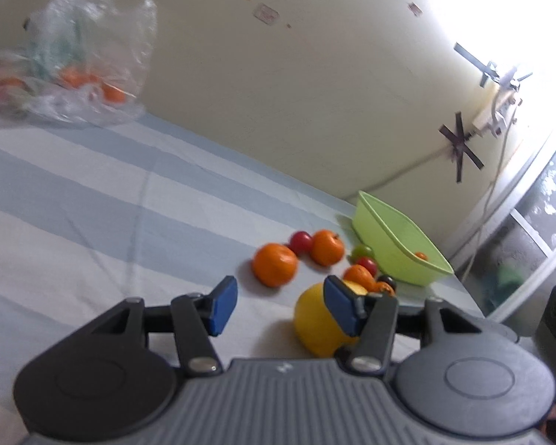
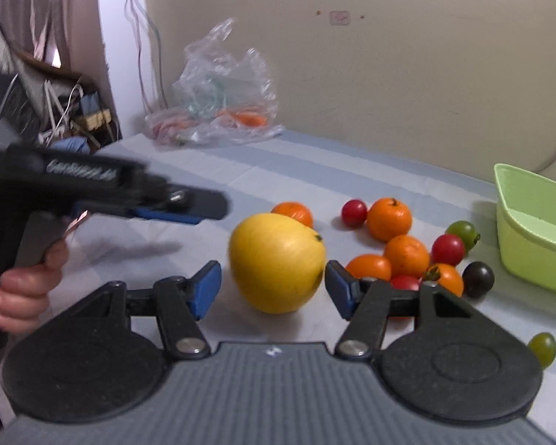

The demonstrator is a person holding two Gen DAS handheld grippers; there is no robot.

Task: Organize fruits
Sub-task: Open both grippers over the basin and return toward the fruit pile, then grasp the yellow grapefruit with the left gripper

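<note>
Sorting barely begun: most fruit lies loose on the striped tabletop (image 2: 315,163).
Only one small orange fruit (image 1: 421,256) sits in the green basket (image 1: 389,237); the right hand-held gripper (image 2: 272,289) is spread around the yellow fruit (image 2: 276,263), and the left hand-held gripper (image 1: 280,306) is spread, holding nothing.

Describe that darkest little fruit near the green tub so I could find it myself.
Start at the light green plastic tub on the striped blue and white cloth. Just to its left lies a cluster of orange and red fruits. At the cluster's edge nearest the tub sits the small round near-black tomato, the only dark one among them.
</note>
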